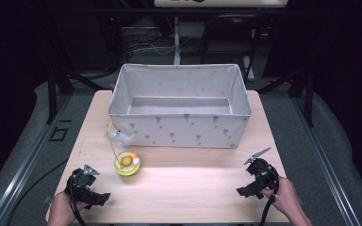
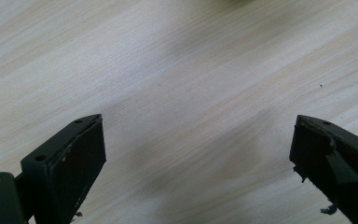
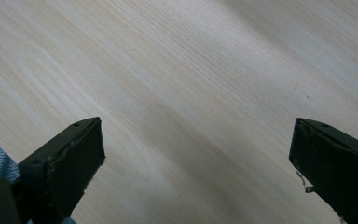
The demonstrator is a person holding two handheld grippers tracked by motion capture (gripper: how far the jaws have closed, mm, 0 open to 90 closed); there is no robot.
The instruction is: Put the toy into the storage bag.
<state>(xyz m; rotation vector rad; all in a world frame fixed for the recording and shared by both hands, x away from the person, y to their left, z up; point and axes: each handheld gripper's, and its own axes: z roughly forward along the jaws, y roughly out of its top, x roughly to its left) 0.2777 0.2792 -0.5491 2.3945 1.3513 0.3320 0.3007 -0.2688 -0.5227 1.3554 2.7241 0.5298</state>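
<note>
Light wooden table [image 1: 193,183] under a lamp, dark room and black frame legs around it. Grey fabric bin [image 1: 179,127] with small printed marks sits at the far edge, centred, open top, inside looks bare. Yellow-green toy [image 1: 127,164] — a small round dish shape with an orange and a white ball on it — lies on the left half of the table, just in front of the bin's near left corner; a thin orange stick rises from it to a white feather tuft [image 1: 120,136] against the bin wall.

Left gripper [image 1: 104,197] near the near left corner, held in the person's hand, closest to the toy but apart from it. In the left gripper view its jaws stand wide apart, bare wood between them — nothing held.

Right gripper [image 1: 241,191] near the near right corner, well apart from the toy. Its own view shows jaws wide apart over bare wood, nothing held.
</note>
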